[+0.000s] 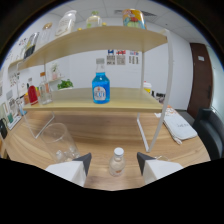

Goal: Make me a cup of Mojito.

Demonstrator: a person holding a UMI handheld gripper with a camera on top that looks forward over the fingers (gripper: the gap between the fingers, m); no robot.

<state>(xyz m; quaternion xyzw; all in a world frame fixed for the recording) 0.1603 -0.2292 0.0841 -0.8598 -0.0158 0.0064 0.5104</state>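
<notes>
- Your gripper [114, 161] hangs over the wooden table [107, 132], its two fingers spread apart and pressing on nothing.
- A small clear bottle with a white cap [117, 162] stands on the table between the fingers, with a gap at either side.
- An empty clear glass [59, 141] sits just ahead of your left finger, tilted in the wide view.
- Beyond them, a blue bottle [101, 83] stands upright at the middle of the lower shelf [127, 100] of a two-tier wooden rack.
- At the shelf's left end stand a red bottle [32, 93] and a clear bottle [45, 89], near some green leaves [64, 84].
- Jars [134, 18] line the top shelf.
- A white bag [179, 127] lies on the table right of the rack.
</notes>
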